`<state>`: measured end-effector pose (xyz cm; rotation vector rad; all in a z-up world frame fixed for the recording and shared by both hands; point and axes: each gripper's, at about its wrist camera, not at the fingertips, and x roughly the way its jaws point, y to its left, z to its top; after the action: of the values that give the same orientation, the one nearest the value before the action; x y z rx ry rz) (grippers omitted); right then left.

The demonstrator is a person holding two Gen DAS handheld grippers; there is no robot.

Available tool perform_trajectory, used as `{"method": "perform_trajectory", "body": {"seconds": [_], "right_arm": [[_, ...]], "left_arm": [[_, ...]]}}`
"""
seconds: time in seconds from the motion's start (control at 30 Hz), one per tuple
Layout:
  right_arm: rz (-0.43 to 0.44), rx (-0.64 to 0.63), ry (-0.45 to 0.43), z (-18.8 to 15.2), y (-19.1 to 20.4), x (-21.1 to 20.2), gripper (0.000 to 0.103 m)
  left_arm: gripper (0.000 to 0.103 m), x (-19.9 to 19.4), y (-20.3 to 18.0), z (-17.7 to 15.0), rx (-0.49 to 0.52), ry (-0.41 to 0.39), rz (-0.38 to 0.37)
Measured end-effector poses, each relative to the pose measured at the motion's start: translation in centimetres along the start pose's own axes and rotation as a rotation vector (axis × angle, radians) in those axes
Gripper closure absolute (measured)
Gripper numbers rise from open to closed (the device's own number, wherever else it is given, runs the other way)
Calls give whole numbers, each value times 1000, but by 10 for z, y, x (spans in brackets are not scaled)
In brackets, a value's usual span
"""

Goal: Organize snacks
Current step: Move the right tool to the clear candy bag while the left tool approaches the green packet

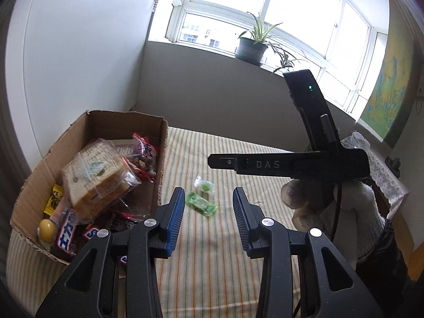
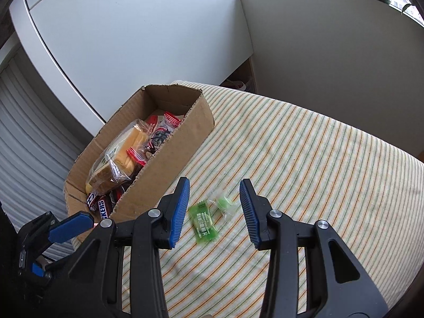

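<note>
A green flat snack packet lies on the striped tablecloth, with a clear-wrapped green candy just beyond it. Both show in the left wrist view: the packet and the candy. An open cardboard box to the left holds a bagged sandwich, red packets and chocolate bars. My right gripper is open and empty above the two green snacks. My left gripper is open and empty near them, beside the box. The right gripper's body hovers at the right.
The striped cloth covers the table. A white cabinet stands behind the box. A potted plant sits on the window sill. A lace-covered stand is at the right.
</note>
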<state>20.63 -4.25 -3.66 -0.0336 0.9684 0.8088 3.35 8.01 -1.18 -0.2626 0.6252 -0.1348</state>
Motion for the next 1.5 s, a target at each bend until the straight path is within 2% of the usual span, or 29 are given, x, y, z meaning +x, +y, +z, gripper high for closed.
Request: {"method": "perform_trajectory", "body": {"seconds": [0.2, 0.4, 0.53, 0.7, 0.8, 0.93, 1.27, 1.5], "right_arm": [[16, 1, 77, -3, -8, 27, 62], [7, -21, 103, -4, -9, 40, 62], [-6, -54, 130, -6, -4, 51, 71], [-40, -82, 156, -8, 1, 64, 71], [-62, -93, 155, -7, 6, 69, 78], [-58, -85, 154, -6, 3, 73, 78], [-73, -53, 140, -10, -26, 56, 79], [-84, -18, 121, -14, -48, 41, 79]], "left_arm": [[67, 23, -16, -9, 23, 78, -12], [67, 42, -24, -16, 36, 134, 3], [67, 48, -25, -18, 34, 149, 23], [67, 56, -24, -17, 27, 165, 37], [67, 58, -25, -18, 32, 176, 47], [67, 68, -26, -20, 33, 203, 69], [67, 93, -26, -19, 13, 255, 141], [67, 107, -25, -9, 13, 262, 179]]}}
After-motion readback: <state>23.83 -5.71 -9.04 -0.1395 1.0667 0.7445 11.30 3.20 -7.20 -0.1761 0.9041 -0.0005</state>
